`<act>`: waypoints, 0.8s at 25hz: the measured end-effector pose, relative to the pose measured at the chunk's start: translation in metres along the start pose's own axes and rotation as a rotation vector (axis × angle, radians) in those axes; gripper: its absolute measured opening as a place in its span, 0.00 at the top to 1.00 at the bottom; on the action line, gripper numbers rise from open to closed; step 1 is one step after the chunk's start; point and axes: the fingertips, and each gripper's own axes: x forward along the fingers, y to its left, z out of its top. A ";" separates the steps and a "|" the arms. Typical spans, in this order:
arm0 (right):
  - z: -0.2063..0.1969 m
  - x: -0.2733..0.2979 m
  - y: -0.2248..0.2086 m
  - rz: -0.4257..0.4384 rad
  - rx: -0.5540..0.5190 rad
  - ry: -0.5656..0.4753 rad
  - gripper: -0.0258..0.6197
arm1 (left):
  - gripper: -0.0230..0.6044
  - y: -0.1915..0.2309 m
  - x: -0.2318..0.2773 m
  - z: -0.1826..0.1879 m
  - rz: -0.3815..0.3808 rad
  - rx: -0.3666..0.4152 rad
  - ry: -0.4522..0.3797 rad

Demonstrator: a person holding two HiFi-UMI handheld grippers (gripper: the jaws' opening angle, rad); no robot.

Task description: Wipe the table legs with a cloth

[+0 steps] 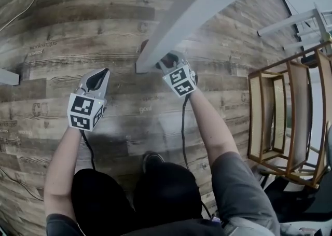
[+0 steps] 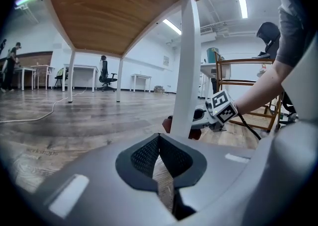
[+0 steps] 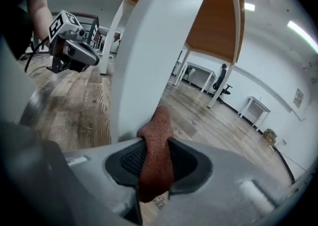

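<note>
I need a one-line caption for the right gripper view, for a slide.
The right tool holds a reddish-brown cloth against a white table leg.

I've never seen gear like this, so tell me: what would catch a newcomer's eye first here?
The white table leg slanting across the head view stands out, with the right gripper pressing a rust-brown cloth against it near the floor. The left gripper hangs beside it over the wood-plank floor, holding nothing.

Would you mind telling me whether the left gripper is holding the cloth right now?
No, the left gripper has nothing between its jaws; the reddish cloth is clamped in the right gripper at the white table leg.
</note>
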 end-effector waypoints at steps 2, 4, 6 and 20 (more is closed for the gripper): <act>-0.015 0.007 0.008 0.024 0.005 0.050 0.82 | 0.93 0.000 0.000 -0.003 0.002 -0.011 0.001; -0.025 0.010 0.014 0.029 0.019 0.073 0.82 | 0.93 0.001 -0.001 -0.005 0.006 -0.016 0.004; -0.030 0.010 0.016 0.015 0.047 0.077 0.82 | 0.93 0.004 -0.002 -0.004 0.009 -0.017 0.001; 0.052 -0.102 -0.054 -0.262 0.397 -0.131 0.82 | 0.93 0.018 -0.042 0.097 0.077 -0.034 -0.098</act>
